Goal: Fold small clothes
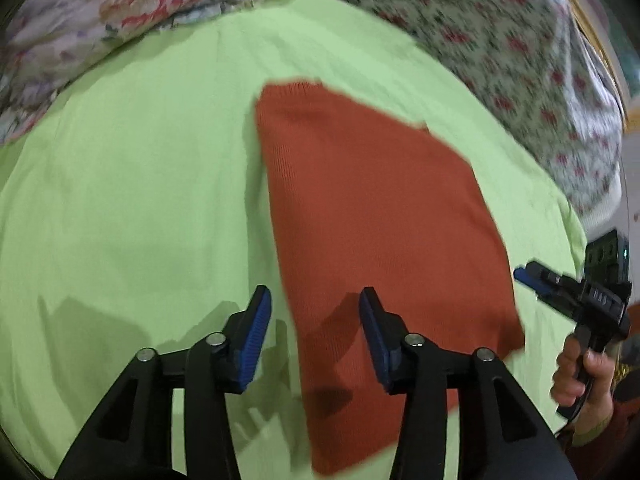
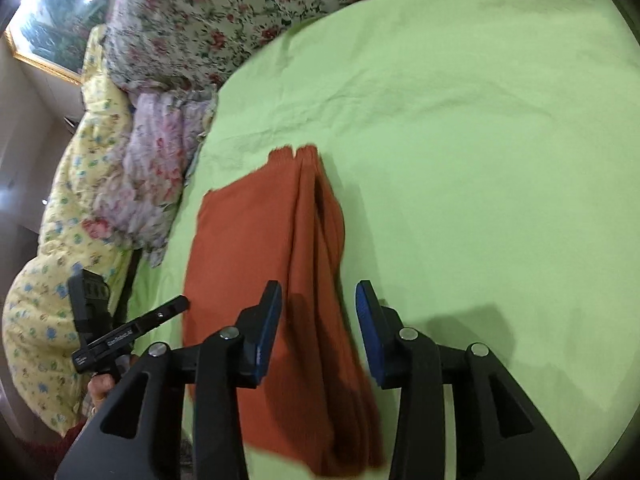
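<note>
A rust-orange knitted garment lies folded flat on a light green sheet. My left gripper hovers open above its near left edge, blue pads apart, nothing between them. At the right edge of that view, a hand holds my right gripper. In the right wrist view the same garment shows stacked folds along its right side. My right gripper stands open over the garment's near part, and the cloth below is not touched. The left gripper appears at the left, seen side-on.
Floral quilts and a pale flowered pillow are piled along the far side of the bed. A yellow patterned quilt lies by the bed's edge. A framed picture hangs on the wall. The green sheet stretches wide to the right.
</note>
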Available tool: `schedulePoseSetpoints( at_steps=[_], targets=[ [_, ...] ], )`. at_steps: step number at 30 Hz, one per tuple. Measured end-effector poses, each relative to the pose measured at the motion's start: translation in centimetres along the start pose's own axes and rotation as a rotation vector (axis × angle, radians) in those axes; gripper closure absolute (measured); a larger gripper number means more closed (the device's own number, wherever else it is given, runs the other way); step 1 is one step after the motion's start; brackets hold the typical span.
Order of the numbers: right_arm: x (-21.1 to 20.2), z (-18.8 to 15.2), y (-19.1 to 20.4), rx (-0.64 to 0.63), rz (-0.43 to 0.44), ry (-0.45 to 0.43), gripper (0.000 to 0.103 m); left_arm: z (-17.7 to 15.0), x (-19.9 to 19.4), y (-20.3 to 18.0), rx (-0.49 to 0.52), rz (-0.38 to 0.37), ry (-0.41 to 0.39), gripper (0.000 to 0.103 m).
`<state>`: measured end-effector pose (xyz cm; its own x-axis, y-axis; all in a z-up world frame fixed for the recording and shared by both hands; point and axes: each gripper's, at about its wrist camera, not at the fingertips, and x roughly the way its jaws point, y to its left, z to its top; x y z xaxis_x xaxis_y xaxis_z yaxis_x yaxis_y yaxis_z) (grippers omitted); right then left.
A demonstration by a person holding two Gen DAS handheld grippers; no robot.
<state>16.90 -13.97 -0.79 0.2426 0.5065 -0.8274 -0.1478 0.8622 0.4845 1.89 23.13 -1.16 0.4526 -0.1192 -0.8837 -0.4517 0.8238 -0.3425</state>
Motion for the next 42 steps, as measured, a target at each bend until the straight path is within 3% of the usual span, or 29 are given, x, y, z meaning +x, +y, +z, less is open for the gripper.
schedulePoseSetpoints(
  at_steps=[2, 7, 13, 15, 19, 22, 27, 28, 29, 31, 34, 36, 42],
  targets=[
    [-1.1, -1.9, 0.0, 0.011, 0.009, 0.009, 0.063, -2.3, -0.7, -0.4, 0.029, 0.010, 0.026, 0.053],
    [-2.5, -6.0, 0.1, 0.010, -0.012, 0.023, 0.063, -8.9, -2.4, -1.8, 0.147, 0.101, 0.022, 0.038],
    [-2.6, -8.1, -0.5, 0.019, -0.046, 0.041, 0.060, -12.8, -1.4, -4.1, 0.288, 0.171, 0.035, 0.038],
    [-2.7, -8.1, -0.1, -0.004, -0.055, 0.040, 0.060, -12.8, -1.3, -4.2, 0.263, 0.172, 0.035, 0.038],
    [-2.6, -8.2, 0.8, -0.052, -0.069, 0.042, 0.060, -11.7, -3.1, -3.4, 0.142, 0.044, -0.005, 0.038],
    [-2.5, -8.1, 1.4, -0.076, -0.065, 0.042, 0.060, -10.4, -3.6, -2.8, 0.086, -0.001, -0.018, 0.038],
    [-1.6, -7.9, 1.8, -0.089, -0.056, 0.043, 0.060, -8.8, 0.2, 0.0, -0.037, -0.021, 0.090, 0.037],
    [-1.3, -7.9, 1.7, -0.087, -0.064, 0.053, 0.071, -8.8, 0.8, 0.4, -0.052, -0.026, 0.107, 0.039],
    [-0.9, -7.9, 1.6, -0.078, -0.064, 0.068, 0.095, -8.8, 1.1, 0.5, -0.047, -0.023, 0.106, 0.039],
    [-1.1, -7.9, 1.7, -0.051, -0.008, 0.084, 0.095, -9.1, 1.0, 0.2, -0.007, -0.004, 0.107, 0.043],
    [-3.5, -8.0, 2.4, -0.024, 0.192, 0.041, 0.096, -9.6, 1.1, -0.1, 0.033, 0.013, 0.125, 0.044],
    [-3.8, -8.1, 2.1, -0.037, 0.159, 0.058, 0.096, -9.6, 1.3, -0.1, 0.046, 0.015, 0.134, 0.044],
    [-0.1, -9.0, -1.9, -0.018, -0.068, 0.119, 0.097, -9.8, 1.5, -1.0, 0.106, 0.053, 0.153, 0.044]
  ],
)
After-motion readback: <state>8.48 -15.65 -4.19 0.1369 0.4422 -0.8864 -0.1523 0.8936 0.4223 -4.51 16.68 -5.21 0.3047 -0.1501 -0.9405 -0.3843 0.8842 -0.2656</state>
